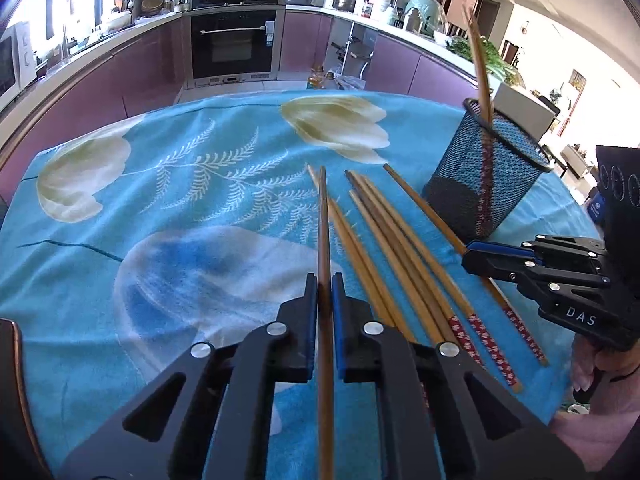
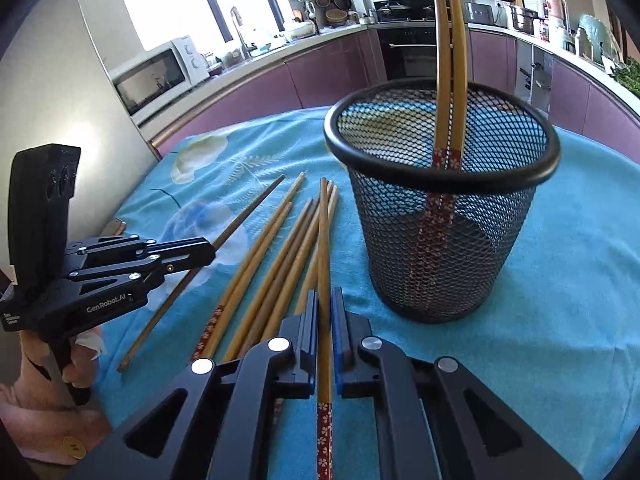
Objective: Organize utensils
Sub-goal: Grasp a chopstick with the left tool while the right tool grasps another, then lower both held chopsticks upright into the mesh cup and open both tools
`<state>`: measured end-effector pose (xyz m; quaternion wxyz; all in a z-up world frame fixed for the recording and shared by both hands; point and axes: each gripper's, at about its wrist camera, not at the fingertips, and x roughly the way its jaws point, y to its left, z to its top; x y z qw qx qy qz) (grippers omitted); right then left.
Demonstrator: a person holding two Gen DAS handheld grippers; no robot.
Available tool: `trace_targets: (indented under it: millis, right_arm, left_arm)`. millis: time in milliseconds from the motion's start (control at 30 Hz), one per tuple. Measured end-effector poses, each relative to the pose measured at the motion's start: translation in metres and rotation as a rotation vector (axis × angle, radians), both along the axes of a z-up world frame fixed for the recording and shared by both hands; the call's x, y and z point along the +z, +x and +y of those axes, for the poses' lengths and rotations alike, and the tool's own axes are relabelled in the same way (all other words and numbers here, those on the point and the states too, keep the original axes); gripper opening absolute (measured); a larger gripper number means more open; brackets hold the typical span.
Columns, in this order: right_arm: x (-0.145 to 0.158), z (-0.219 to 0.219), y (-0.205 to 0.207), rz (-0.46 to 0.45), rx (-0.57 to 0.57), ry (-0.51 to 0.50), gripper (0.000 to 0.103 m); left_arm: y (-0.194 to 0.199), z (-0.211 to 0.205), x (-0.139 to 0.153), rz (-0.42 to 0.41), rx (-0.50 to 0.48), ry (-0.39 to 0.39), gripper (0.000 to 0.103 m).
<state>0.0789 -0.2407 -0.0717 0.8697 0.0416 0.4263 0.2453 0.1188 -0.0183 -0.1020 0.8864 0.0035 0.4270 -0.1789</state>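
**Wooden chopsticks pinched by both tongs beside the mesh holder**

Blue cloth (image 1: 168, 216) with pale flowers covers the table. On it lies a loose group of wooden chopsticks (image 1: 400, 248), some with red patterned ends, spread like a fan between the two hands.

The left tongs (image 1: 324, 280) are pressed together on one dark plain chopstick (image 1: 323, 216), which runs straight out between the pads. The right tongs (image 2: 324, 300) are pinching another chopstick (image 2: 323, 240), whose red flowered end shows below the pads.

A black mesh holder (image 2: 440, 256) stands upright on the cloth, just to the right of the loose chopsticks. Two chopsticks (image 2: 448, 60) already stand inside it, red ends down, leaning on its rim.
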Motion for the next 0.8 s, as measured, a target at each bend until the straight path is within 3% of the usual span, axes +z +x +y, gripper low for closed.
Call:
trace_targets:
  millis: [567, 800]
  right_arm:
    - [0.077, -0.029, -0.036, -0.211, 0.036, 0.164, 0.006]
    - [0.110, -0.043, -0.030, -0.300, 0.013, 0.186, 0.006]
  left_arm:
    - [-0.044, 0.002, 0.096, -0.177, -0.155, -0.224, 0.008]
    - [-0.042, -0.002, 0.132, -0.263, -0.180, -0.305, 0.008]
